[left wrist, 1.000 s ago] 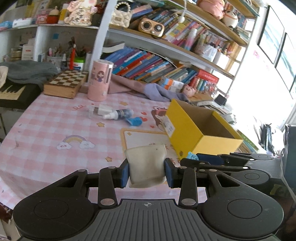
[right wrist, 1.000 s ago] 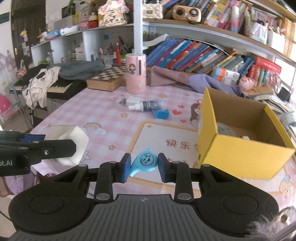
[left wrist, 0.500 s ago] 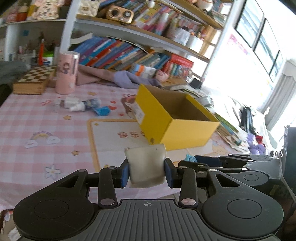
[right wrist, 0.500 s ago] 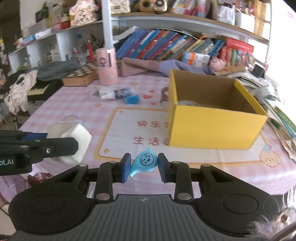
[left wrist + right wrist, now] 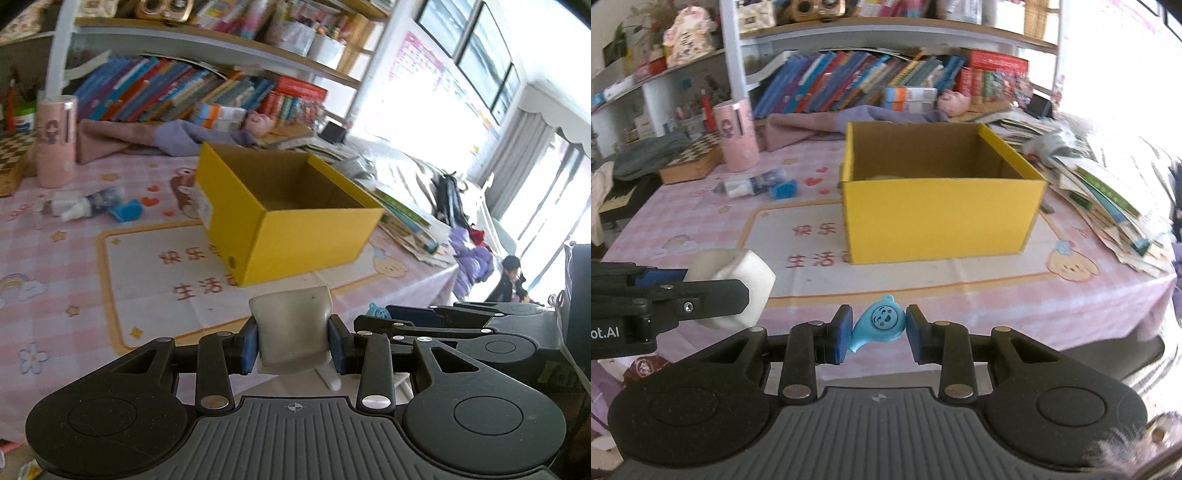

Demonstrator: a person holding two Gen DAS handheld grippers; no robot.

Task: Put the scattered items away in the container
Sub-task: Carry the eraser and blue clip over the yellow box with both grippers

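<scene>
My left gripper (image 5: pixel 292 343) is shut on a white squarish object (image 5: pixel 291 334), held over the table's near edge; the same white object (image 5: pixel 738 284) shows at the left of the right wrist view. My right gripper (image 5: pixel 879 334) is shut on a small blue charm with a smiling face (image 5: pixel 881 325). An open yellow cardboard box (image 5: pixel 942 218) stands ahead on the pink checked tablecloth (image 5: pixel 701 221), also as the yellow box (image 5: pixel 295 236) in the left wrist view. Something pale lies low inside it, mostly hidden. A small bottle (image 5: pixel 750 184) and a blue piece (image 5: pixel 782 189) lie left of the box.
A pink cylinder (image 5: pixel 735 136) and a chessboard case (image 5: pixel 692 160) stand at the back left. Purple cloth (image 5: pixel 820 123) lies behind the box. A pile of books and papers (image 5: pixel 1108 199) crowds the right edge. Bookshelves (image 5: pixel 868 85) line the back. A person (image 5: pixel 511 278) sits far right.
Both grippers have swung rightward with their loads, so the yellow box has shifted toward the middle of each view and looks nearer. Both grips are unchanged.
</scene>
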